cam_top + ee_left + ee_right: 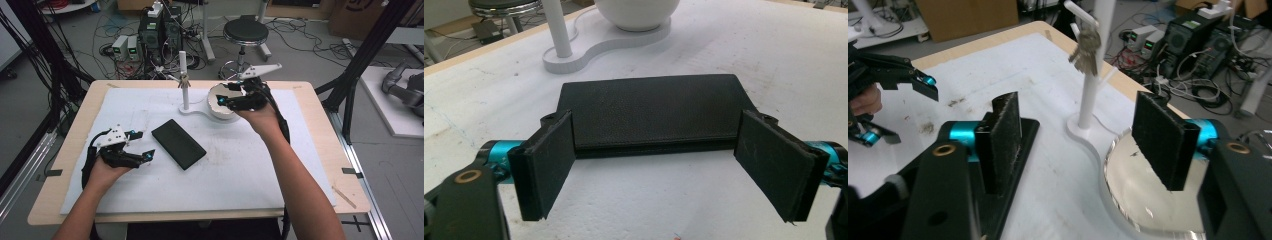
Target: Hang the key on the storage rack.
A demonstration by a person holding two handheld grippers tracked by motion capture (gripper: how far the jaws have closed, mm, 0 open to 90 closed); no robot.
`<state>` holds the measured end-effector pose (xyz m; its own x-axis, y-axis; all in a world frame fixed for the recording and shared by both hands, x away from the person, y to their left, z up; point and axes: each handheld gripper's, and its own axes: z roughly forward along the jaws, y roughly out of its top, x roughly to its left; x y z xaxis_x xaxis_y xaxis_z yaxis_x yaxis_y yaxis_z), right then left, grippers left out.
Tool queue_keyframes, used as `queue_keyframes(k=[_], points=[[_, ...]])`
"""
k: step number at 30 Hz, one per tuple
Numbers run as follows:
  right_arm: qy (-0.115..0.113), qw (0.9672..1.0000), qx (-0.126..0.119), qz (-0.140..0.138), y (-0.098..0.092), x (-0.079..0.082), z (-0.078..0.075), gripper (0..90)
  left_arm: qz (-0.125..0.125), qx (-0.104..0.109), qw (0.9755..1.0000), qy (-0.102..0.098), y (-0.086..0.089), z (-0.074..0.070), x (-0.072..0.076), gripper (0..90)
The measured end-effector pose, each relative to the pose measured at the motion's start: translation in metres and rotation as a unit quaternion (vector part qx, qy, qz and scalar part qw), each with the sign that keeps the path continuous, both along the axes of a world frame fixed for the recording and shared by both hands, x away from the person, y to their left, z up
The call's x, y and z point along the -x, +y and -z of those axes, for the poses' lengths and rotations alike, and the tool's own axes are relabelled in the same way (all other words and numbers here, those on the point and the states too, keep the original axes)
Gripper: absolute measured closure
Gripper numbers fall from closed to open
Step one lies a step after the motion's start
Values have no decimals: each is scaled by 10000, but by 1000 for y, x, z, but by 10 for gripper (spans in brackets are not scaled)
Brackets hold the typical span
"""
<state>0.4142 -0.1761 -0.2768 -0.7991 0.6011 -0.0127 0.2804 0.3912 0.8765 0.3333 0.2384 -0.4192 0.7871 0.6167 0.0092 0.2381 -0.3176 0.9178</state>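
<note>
We hold our left gripper (142,145), jaws spread, at lower left, facing the black leather wallet (178,144) lying flat mid-frame. Our right gripper (231,99), also spread and empty, hovers over the white bowl (220,111) at upper centre, beside keys (183,79) hanging on a white stand (184,80). Likely an approach; next comes closing on something.

The right hand-held gripper (1083,140) hangs over the white surface (998,75) with its jaws spread wide apart and nothing between them. Under the right jaw sits a white bowl (1148,200); just beside it rises a white stand (1093,85) with a bunch of keys (1084,52) hanging from a peg. A black wallet (1013,165) lies under the left jaw. Farther off at the left, the other hand-held gripper (905,102) shows, its jaws apart.
</note>
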Motion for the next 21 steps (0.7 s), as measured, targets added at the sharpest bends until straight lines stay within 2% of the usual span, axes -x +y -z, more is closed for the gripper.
queue_keyframes(k=[1, 3, 4, 6, 10, 11, 17, 19, 20, 21], points=[[70, 10000, -18, 27, -7, 5, 3, 339, -11, 13, 10000, -1, -1, 0, 0, 170], [48, 10000, -27, 79, -12, 9, 6, 329, -12, 16, 10000, 0, -1, 0, 1, 170], [71, 9999, -80, 101, -22, 17, 11, 320, -8, 24, 10000, -2, -1, 0, 1, 170], [9, 9998, -126, 158, -31, 26, 18, 316, -4, 8, 10000, -10, 0, 0, 0, 170], [58, 9995, -228, 233, -44, 37, 30, 295, -11, 30, 10000, -34, 1, 0, 0, 170], [42, 9992, -300, 274, -51, 44, 38, 285, -5, 51, 10000, -28, 1, 0, 0, 170], [-19, 9977, -585, 345, -69, 65, 61, 250, -2, 146, 9999, -32, 1, -1, 0, 170], [-11, 9975, -615, 336, -72, 68, 66, 247, -2, 149, 9999, -37, 2, -1, -1, 170], [6, 9971, -671, 354, -77, 73, 76, 239, -12, 159, 9999, -29, 2, -1, -1, 170], [6, 9971, -671, 354, -77, 73, 76, 239, -4, 167, 9999, -35, 2, 0, -1, 170]])
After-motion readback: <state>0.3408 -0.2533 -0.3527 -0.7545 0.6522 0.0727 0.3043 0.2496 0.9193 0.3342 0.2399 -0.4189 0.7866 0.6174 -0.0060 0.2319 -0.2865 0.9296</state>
